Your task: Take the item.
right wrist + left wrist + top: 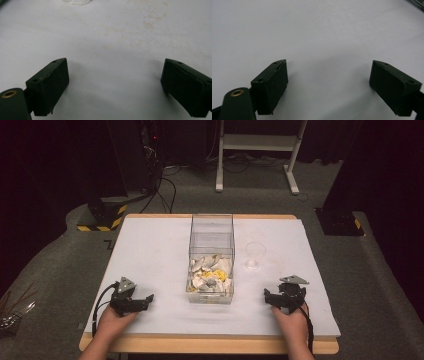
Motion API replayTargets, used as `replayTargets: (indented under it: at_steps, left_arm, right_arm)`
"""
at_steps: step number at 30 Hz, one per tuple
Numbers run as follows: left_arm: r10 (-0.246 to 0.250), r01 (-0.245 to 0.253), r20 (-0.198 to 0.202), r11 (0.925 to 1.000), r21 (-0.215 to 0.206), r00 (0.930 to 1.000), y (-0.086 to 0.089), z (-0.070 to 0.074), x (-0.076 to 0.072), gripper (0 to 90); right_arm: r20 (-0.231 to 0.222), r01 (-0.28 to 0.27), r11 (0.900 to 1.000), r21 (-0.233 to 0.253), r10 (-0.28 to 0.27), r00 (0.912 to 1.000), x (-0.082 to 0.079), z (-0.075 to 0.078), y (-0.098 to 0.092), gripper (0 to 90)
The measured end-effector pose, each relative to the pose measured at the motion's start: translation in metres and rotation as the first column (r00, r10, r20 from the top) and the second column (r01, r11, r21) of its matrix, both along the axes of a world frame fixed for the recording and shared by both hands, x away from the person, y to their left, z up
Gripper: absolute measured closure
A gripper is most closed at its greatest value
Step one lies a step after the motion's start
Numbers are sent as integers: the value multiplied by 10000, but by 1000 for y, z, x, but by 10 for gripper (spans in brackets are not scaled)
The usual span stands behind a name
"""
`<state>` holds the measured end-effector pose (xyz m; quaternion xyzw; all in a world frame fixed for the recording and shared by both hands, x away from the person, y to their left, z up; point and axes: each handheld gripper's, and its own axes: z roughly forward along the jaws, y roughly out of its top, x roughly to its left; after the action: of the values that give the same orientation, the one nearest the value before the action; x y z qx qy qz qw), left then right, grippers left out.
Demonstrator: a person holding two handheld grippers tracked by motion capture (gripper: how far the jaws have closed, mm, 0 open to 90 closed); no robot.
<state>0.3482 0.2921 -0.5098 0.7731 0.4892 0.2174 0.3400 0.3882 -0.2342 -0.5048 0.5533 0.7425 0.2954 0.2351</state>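
Observation:
A clear rectangular box (211,255) stands in the middle of the white table (150,250), with white and yellow scraps (211,275) piled in its near end. A clear plastic cup (254,255) stands upright just right of the box; its base (76,2) shows at the top of the right gripper view. My left gripper (142,301) rests low at the near left, held by a hand; its jaws are wide apart over bare table (327,72). My right gripper (274,299) rests at the near right, also open with nothing between its fingers (48,85).
Faint brownish stains (147,23) mark the table ahead of the right gripper. The table's wooden front edge (210,345) is close behind both hands. Beyond the table are a white desk frame (260,150), black stands with hazard tape (102,217), and cables on the floor.

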Motion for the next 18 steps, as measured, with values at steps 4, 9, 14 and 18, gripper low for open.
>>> replayTargets:
  at_steps: [4,9,14,18]
  left_arm:
    - [7,-7,-5,10000,-14,10000,0,0,0,154]
    - [-32,31,-45,10000,-76,10000,1,0,1,151]
    - [83,-83,-4,10000,5,10000,-1,0,0,147]
    - [74,-74,-18,10000,-21,10000,-1,0,0,148]
  right_arm:
    - [0,1,10000,9,-1,10000,0,0,0,76]
    - [-25,-40,10000,36,40,10000,0,0,0,75]
    - [-18,-31,10000,45,31,10000,0,0,-1,76]
    - [-10,-53,10000,31,53,10000,0,0,-1,76]
